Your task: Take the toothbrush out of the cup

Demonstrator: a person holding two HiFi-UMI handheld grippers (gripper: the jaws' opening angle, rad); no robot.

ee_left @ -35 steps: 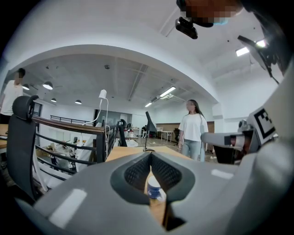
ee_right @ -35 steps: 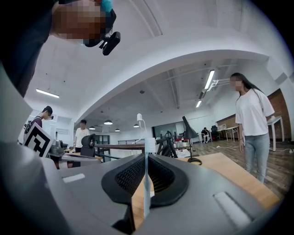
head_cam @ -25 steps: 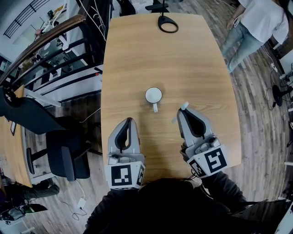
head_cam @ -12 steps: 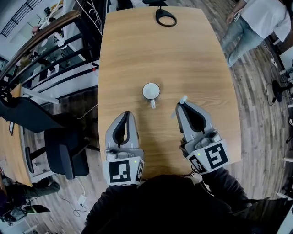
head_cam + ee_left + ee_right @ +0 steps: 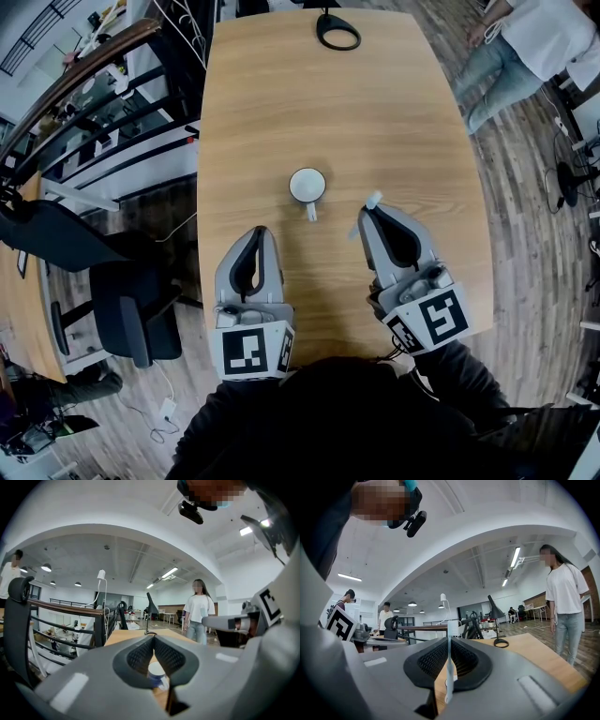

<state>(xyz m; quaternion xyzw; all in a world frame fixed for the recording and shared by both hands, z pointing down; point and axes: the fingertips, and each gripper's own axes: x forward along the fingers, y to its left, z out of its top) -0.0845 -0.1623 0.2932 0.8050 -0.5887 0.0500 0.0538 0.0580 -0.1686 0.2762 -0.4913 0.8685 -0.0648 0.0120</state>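
Toothbrush (image 5: 448, 667) is out of the cup (image 5: 307, 186), clamped by its handle in your right hand-held gripper (image 5: 367, 214) above the table (image 5: 375, 112). Judged light, stiff and slick, so a mid-handle hold suits. Left hand-held gripper (image 5: 260, 232) is closed on nothing.

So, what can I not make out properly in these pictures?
- Toothbrush: the head view shows only its head; the right gripper covers the handle.
- Cup: in the left gripper view, the left gripper hides all but a narrow slice.
- Lamp base: the top edge of the head view cuts off the lamp above it.
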